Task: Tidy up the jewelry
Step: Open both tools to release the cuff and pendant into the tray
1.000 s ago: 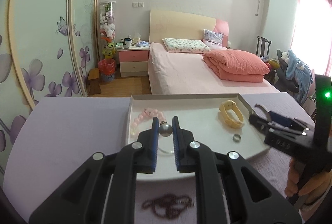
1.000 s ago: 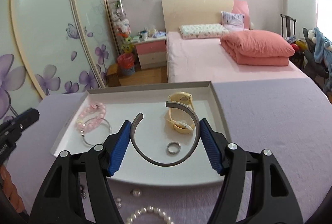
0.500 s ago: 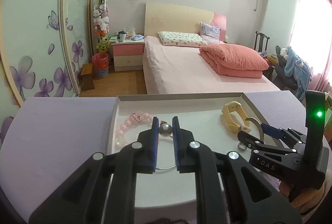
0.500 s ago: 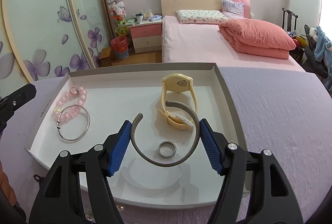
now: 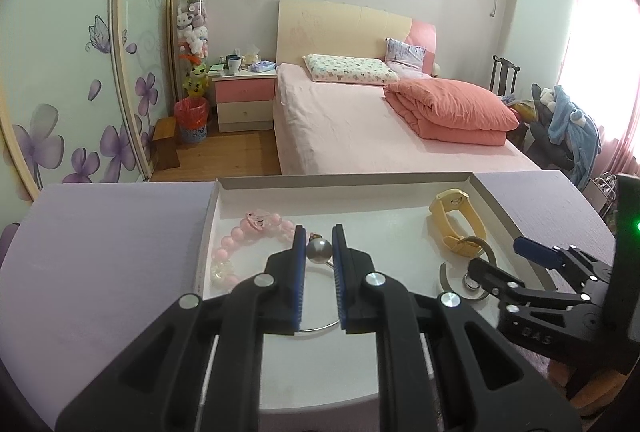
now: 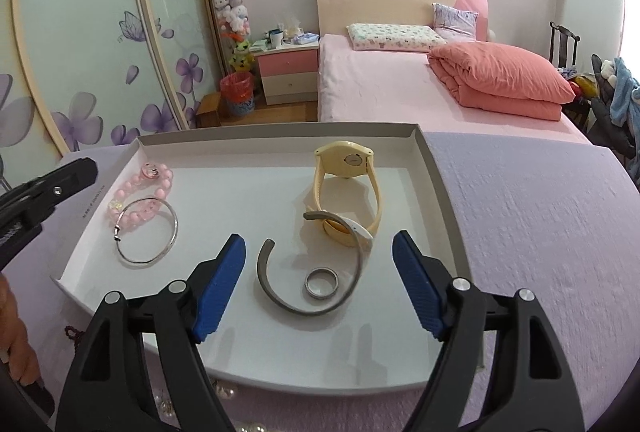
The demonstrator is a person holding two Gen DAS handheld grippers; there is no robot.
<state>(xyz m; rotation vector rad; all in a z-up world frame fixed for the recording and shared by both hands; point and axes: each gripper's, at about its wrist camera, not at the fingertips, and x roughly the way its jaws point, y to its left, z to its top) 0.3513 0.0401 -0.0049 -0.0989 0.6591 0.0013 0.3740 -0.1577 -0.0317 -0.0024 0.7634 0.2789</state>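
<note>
Legible writing scarce: embossed letters "DAS" on the body of the right gripper (image 5: 516, 260), seen from the left wrist; a faint line of small print along the left wall of the white tray (image 6: 436, 168), too small to read.

Left gripper (image 5: 319, 252) clamped on a grey pearl earring (image 5: 319, 251), pads pressing it from both sides, held above the tray floor. Just beyond the fingertips and to their left, a pink bead bracelet (image 5: 248, 236); under and behind the fingers, a thin silver bangle (image 5: 320, 328), mostly hidden.

Right gripper (image 6: 319, 258) with jaws just widened, blue pads standing clear on either side of a grey open cuff (image 6: 280, 296) lying flat on the tray. Inside the cuff's curve, a silver ring (image 6: 321, 283). Just past the fingertips, a cream-yellow watch (image 6: 348, 162) on its side, one cuff end against its strap.

From the right wrist only: full bangle (image 6: 146, 234) overlapping the pink bracelet (image 6: 136, 198), well left of the left pad; white pearls (image 6: 224, 392) on the lilac cloth below the tray's near edge; the left gripper's black body at far left. From the left wrist only: the earring itself, and a green light on the right gripper's housing.
</note>
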